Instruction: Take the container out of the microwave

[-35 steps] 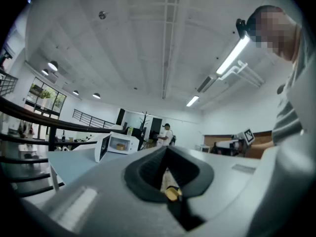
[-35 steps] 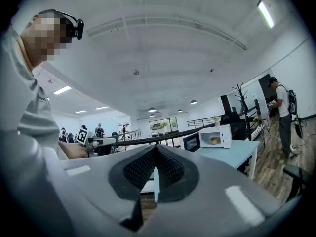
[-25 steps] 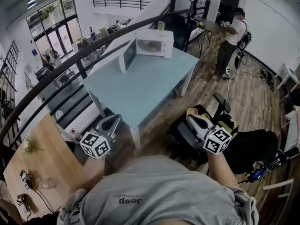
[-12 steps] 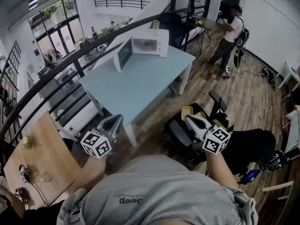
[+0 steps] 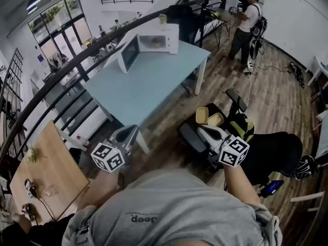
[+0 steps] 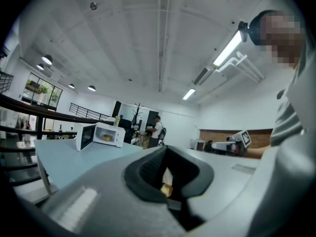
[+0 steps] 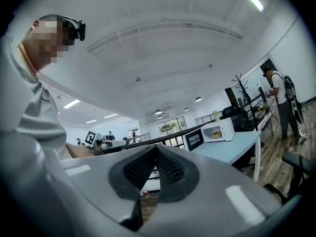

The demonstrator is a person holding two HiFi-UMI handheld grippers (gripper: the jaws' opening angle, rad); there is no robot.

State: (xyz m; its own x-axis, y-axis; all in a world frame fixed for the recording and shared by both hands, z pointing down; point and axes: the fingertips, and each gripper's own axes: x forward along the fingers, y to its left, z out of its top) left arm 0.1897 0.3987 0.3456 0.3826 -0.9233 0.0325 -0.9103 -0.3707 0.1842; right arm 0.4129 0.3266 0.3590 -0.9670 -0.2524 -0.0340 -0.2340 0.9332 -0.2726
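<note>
Two handheld grippers sit low at the near edge of the head view, both level and well apart from the task's things. Left gripper [image 6: 165, 148]: dark ribbed pads pressed together at the tips, nothing pinched. Right gripper [image 7: 156, 147]: pads likewise closed tip to tip and empty, above a black office chair [image 5: 197, 140]. White boxy microwave oven [image 5: 154, 39] stands at the far end of a light blue rectangular table [image 5: 148, 86], near the far right corner. Its long axis runs across that end of the table. Its cavity faces back down the tabletop toward the person. White-framed microwave door [image 5: 128, 53] stands swung wide to the left of the cavity, hinged on that side. Small pale yellowish container [image 6: 106, 137] rests on the cavity floor, roughly mid-cavity and low. It is too small in any view to tell its long axis or which way it points. Pale green cup [image 5: 162, 18] stands upright on top of the oven. Black curved railing [image 5: 61, 81] runs along the table's left side. Another person [image 5: 248, 19] stands beyond the table, at the far right.
</note>
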